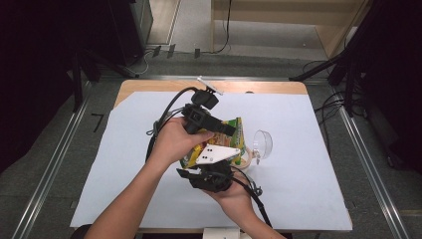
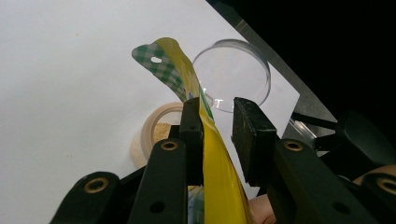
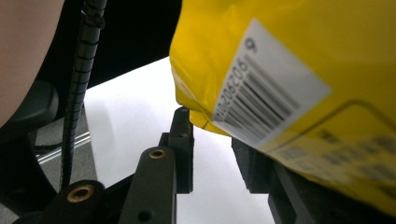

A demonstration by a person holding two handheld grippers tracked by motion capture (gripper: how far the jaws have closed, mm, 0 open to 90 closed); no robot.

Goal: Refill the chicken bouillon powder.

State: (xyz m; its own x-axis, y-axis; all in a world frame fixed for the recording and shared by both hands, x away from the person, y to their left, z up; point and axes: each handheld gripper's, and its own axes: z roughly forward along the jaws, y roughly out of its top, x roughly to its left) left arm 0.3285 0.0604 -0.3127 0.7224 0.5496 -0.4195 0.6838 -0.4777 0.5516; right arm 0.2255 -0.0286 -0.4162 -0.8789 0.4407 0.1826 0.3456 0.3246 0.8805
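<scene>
Both hands meet over the middle of the desk (image 1: 124,149), which is covered with a white sheet, and a yellow snack bag (image 1: 234,142) hangs between the two tools.

The left gripper (image 2: 215,119) comes at the bag's top edge from the side. In the left gripper view the yellow film with its green checked header runs up between the jaws. It lies against the pad on the left of that view, while a clear gap separates it from the pad on the right. So this gripper is partly closed but not clenched on the bag; the film only leans on one pad.

Just beyond its fingertips lies a clear plastic lid (image 2: 232,74), and below and to the left of the jaws sits a pale round tub (image 2: 156,135). Both rest on the white sheet.

The right gripper (image 3: 212,140) sits beneath the bag and points up along it. In the right gripper view the bag's lower corner, with a white barcode label (image 3: 268,100), hangs just above the jaw tips and covers the pad on the right. Whether that pad touches the film I cannot tell; the pad on the left stands free, with white sheet visible in the gap. In the high view the right hand (image 1: 234,196) cradles this tool from underneath, close to the person.
</scene>
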